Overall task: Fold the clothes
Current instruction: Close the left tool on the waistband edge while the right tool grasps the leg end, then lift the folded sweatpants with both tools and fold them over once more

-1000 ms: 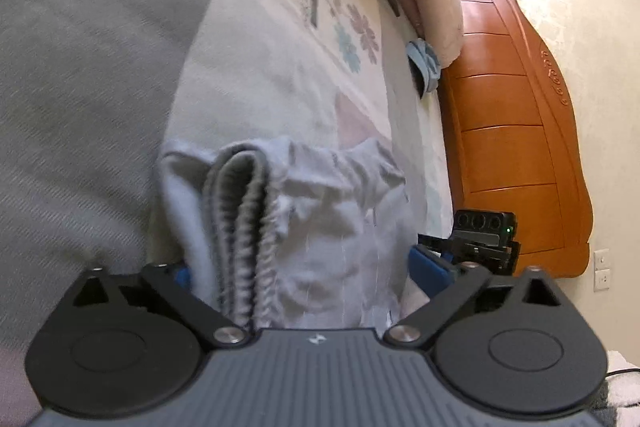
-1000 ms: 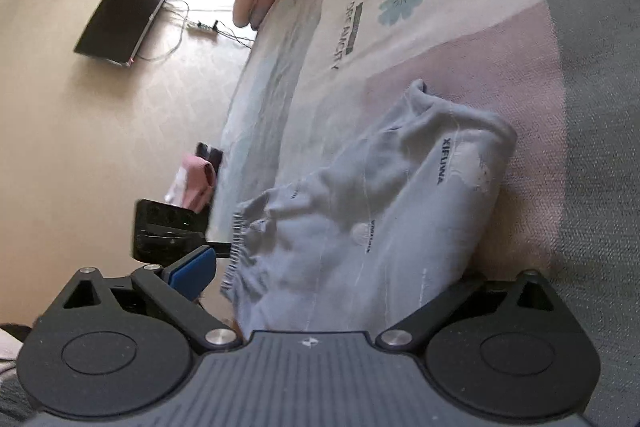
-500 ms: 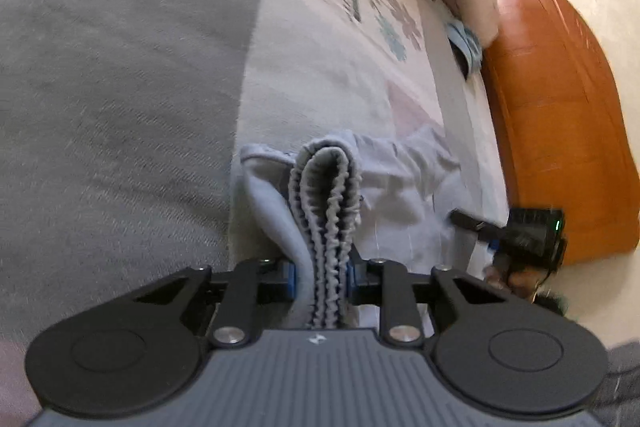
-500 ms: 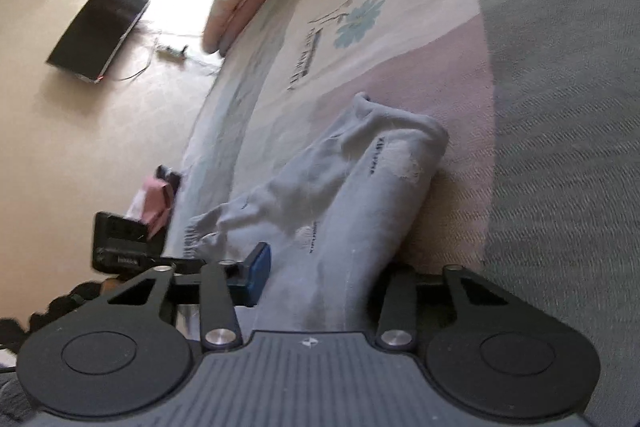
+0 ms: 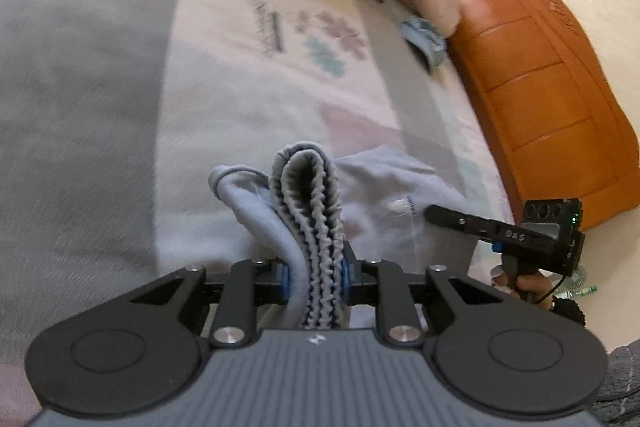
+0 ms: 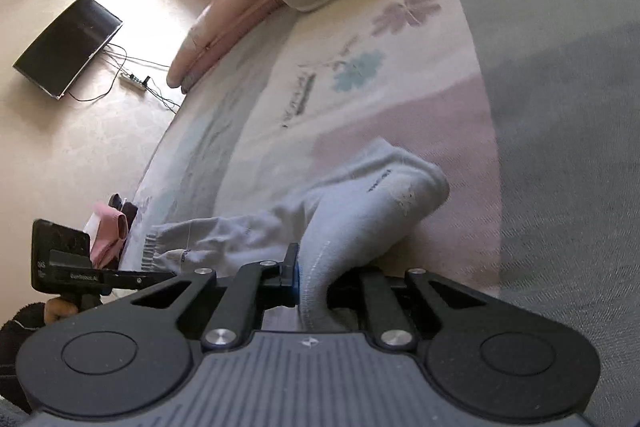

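Grey shorts long axis spans between claws.

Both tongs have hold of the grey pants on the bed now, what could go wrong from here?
1. The left tongs, closing on the bunched ribbed waistband of the light grey fabric pants, pinch several layers; one may slip free.
2. The right tongs, closing too, grip only a thin ridge of cloth, which could pull out.
3. The rest of the garment lies crumpled on the floral bedspread, so wrinkles might fold in.
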Demonstrator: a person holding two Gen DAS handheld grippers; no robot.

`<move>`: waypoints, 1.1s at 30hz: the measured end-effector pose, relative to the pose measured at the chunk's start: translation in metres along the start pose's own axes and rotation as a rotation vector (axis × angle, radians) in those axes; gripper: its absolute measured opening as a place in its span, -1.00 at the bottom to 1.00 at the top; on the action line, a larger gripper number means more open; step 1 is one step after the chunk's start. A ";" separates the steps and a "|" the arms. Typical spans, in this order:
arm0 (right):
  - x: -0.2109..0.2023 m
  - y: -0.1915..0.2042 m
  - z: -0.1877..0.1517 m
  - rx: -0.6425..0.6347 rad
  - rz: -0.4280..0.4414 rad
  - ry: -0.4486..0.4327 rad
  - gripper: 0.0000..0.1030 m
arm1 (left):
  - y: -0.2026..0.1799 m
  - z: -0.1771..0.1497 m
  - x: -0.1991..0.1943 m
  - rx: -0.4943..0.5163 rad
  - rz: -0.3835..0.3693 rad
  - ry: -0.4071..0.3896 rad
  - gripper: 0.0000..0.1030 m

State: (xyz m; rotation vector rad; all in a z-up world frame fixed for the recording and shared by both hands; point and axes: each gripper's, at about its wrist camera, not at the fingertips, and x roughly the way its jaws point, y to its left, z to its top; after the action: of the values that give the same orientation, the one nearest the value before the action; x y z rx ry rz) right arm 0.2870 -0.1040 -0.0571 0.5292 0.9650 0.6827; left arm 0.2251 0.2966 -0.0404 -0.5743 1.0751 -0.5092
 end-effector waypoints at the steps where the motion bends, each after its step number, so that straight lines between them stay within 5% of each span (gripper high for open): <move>1: -0.003 0.004 0.001 -0.011 0.000 -0.003 -0.78 | -0.007 0.004 0.000 0.013 0.000 -0.003 -0.60; 9: -0.048 0.009 0.012 -0.049 0.022 -0.095 -0.78 | -0.065 0.037 0.019 0.111 0.012 -0.010 -0.61; 16: -0.107 -0.034 0.031 -0.040 0.035 -0.175 -0.78 | -0.145 0.068 0.077 0.221 0.042 0.031 -0.61; 33: -0.298 -0.178 -0.004 0.222 -0.235 -0.657 -0.77 | -0.382 0.171 0.360 0.701 -0.070 0.320 -0.61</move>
State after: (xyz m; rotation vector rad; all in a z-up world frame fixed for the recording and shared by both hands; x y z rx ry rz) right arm 0.2171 -0.4412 -0.0123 0.7610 0.4683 0.1599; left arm 0.4810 -0.1867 0.0334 0.0939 1.0886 -1.0067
